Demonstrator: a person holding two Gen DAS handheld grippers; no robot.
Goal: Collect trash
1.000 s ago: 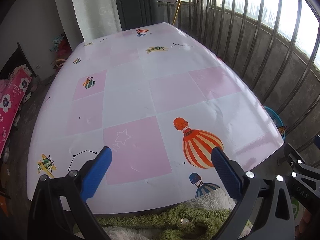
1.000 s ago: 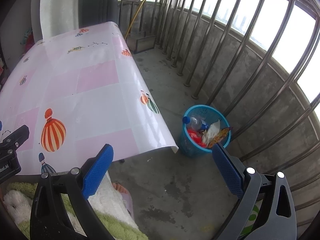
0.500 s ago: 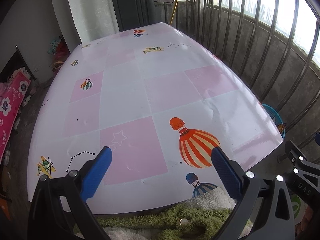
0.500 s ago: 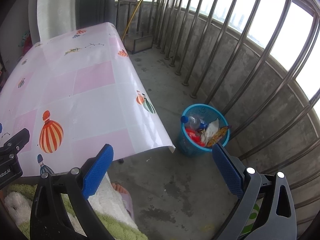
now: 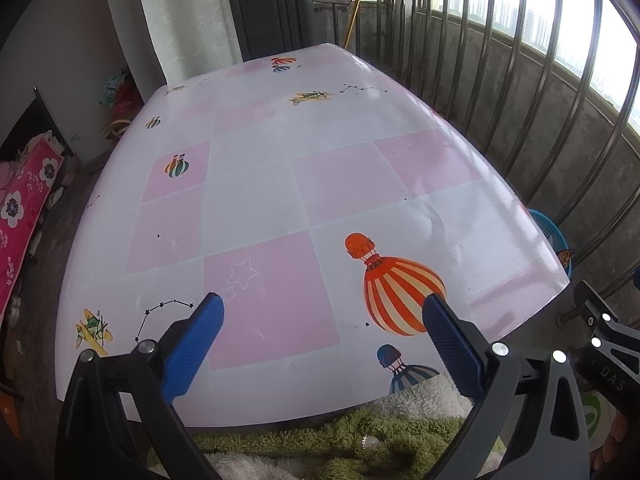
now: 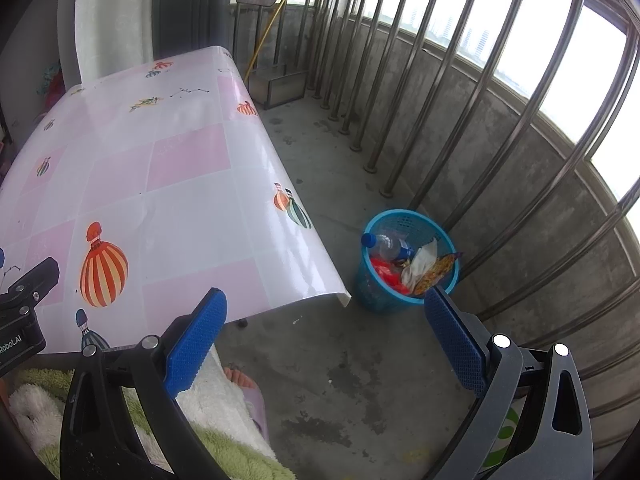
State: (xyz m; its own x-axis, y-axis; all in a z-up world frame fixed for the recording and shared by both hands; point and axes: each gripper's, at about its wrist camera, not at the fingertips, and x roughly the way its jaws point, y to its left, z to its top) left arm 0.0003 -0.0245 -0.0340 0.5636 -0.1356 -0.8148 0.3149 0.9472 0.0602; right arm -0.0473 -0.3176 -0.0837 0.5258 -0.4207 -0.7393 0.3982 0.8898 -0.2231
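A blue mesh trash basket stands on the concrete floor right of the table, holding a plastic bottle, a red wrapper and a patterned snack bag. Only the basket's rim peeks past the table edge in the left wrist view. My left gripper hangs open over the near edge of the table, with nothing between its blue pads. My right gripper is open too, above the floor between table corner and basket. No trash shows on the tablecloth.
The table carries a glossy pink and white cloth printed with balloons. A metal railing and low concrete wall close off the right side. Green and white fluffy clothing and a slippered foot lie below. A curtain hangs behind.
Both grippers have drawn back and risen slightly, so the table and basket sit a little lower and farther in view. Both stay open and empty.
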